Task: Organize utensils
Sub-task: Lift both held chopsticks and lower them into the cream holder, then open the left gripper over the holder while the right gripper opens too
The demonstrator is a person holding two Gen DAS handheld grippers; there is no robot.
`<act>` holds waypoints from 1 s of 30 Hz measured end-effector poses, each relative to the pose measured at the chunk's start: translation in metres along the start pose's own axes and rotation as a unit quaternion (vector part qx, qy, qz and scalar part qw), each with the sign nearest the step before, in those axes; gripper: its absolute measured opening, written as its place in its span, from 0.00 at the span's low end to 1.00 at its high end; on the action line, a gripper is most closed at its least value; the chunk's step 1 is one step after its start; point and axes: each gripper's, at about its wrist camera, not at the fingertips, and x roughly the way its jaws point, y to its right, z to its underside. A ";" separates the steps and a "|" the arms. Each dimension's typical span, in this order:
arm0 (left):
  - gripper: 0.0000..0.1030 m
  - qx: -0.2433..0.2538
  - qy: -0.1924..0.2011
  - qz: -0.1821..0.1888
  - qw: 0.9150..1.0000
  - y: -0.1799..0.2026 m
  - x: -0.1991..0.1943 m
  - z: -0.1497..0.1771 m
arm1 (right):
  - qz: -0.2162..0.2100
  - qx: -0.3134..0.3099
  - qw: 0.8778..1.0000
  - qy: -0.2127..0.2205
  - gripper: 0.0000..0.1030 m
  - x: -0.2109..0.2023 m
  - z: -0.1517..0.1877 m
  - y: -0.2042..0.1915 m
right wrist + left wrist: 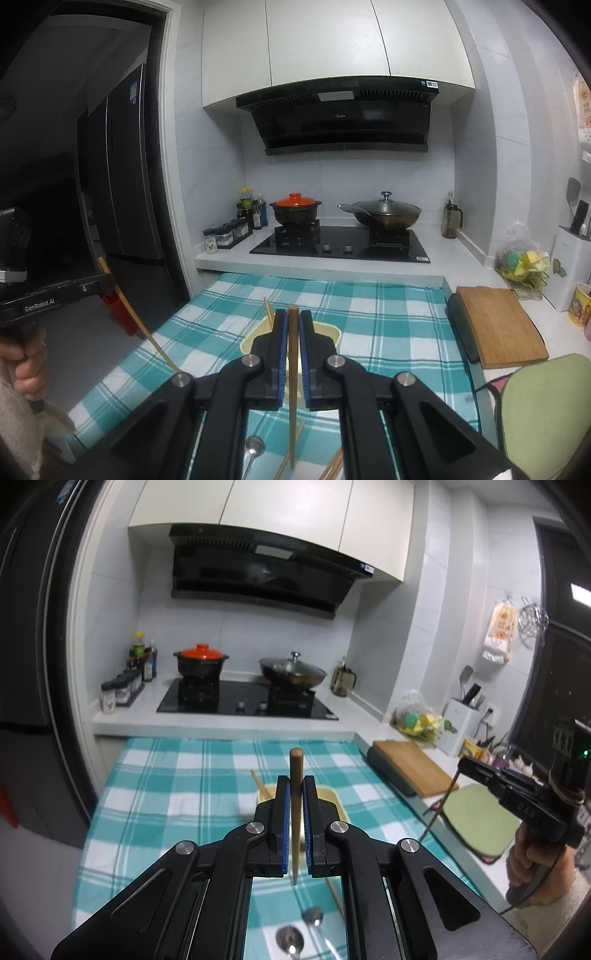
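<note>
Left gripper (295, 786) was pinched on 1 wooden chopstick (296, 805), blue pads tight on both sides of it. Stick stood roughly upright between the fingers, top end poking above the tips, lower end hanging below the pads.

Right gripper (293, 321) same story: jaws clamped on its own wooden chopstick (293, 369), top end just above the fingertips, lower end dangling past the pads toward the cloth.

Directly ahead of and below both tools sat the yellow utensil tray (332, 330) on the teal checked tablecloth (388, 325). 1 chopstick (268, 312) leaned out of the tray, just left of the right gripper's fingertips.

Under the left gripper, between its linkage arms, I saw 2 metal spoons (291, 938) lying on the cloth, plus another loose chopstick (334, 895) just right of the held one. Under the right gripper: 1 spoon (254, 448) lower left, loose chopsticks (332, 467) lower right.

In the left wrist view the right tool showed far right, hand (524, 856) wrapped on its grip, stick hanging from its jaws. In the right wrist view the left tool showed far left, its stick slanting down toward the cloth.

Beyond the cloth, ahead of both tools: hob with an orange-lidded pot (295, 210) and a lidded wok (384, 214). Wooden cutting board (498, 325) off to the right.
</note>
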 end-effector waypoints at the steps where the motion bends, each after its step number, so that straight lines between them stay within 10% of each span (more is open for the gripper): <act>1: 0.04 0.000 0.004 -0.001 1.000 0.001 0.007 -0.008 | -0.001 -0.001 1.000 0.004 0.06 0.007 -0.009 -0.001; 12: 0.04 -0.006 -0.026 -0.028 0.999 -0.008 0.120 -0.036 | -0.005 -0.030 0.998 0.061 0.06 0.096 -0.066 -0.003; 26: 0.06 -0.011 -0.175 -0.066 0.982 -0.029 0.239 0.020 | -0.009 0.007 0.994 -0.110 0.07 0.230 0.001 0.031; 30: 0.40 -0.011 -0.161 -0.081 0.984 -0.032 0.231 0.011 | 0.000 0.023 0.993 -0.119 0.23 0.242 -0.002 0.038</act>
